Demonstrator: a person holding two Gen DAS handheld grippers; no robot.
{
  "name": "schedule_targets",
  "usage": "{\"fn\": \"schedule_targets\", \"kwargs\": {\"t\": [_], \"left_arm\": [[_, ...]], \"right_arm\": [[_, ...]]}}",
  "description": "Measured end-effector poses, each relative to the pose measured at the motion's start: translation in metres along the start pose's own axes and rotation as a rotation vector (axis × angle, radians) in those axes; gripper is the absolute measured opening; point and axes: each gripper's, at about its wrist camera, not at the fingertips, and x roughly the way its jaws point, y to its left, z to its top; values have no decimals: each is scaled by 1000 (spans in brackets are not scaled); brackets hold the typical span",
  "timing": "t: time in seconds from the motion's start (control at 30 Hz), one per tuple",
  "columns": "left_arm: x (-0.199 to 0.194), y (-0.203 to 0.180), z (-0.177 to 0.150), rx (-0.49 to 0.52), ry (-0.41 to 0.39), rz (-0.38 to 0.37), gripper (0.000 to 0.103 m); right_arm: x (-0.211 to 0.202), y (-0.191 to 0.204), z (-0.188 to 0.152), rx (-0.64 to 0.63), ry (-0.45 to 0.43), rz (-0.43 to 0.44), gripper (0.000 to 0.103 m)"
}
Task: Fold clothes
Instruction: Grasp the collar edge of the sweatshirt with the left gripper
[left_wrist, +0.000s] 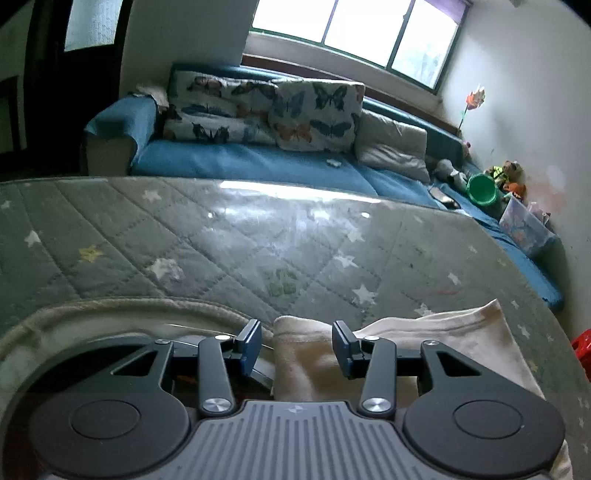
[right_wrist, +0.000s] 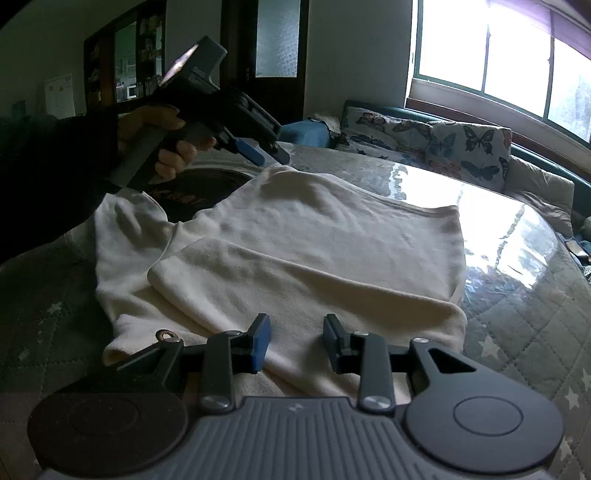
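Person's sleeve (right_wrist: 44, 177) cut off left.

Left gripper (left_wrist: 297, 345): jaws apart, nothing clamped, above cream garment (left_wrist: 424, 332) on star-quilted table cover (left_wrist: 221, 240); blue sofa (left_wrist: 240, 162) behind, butterfly cushions (left_wrist: 317, 114) on it.

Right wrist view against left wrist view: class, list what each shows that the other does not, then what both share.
Only the right wrist view shows the person's hand holding the left gripper above the cream garment, the garment's full folded spread, and the dark round print on it. Only the left wrist view shows the green bucket, the clear storage box and the flower decoration by the wall. Both show the cream garment, the star-patterned quilted cover, the butterfly cushions, the blue sofa and the window.
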Motion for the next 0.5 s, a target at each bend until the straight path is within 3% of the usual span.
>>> {"fn": "schedule_targets", "kwargs": {"t": [0.2,0.3,0.5], "left_arm": [[12,0,-4,-5,14,-3,42],[13,0,-3,-1,-1,-8,16],[-14,-8,-8,25,-117,-56,8]], "right_arm": [[0,0,0,1,-3,1,33],[0,0,0,3,-4,0,33],[1,0,0,3,-6,-2,33]]}}
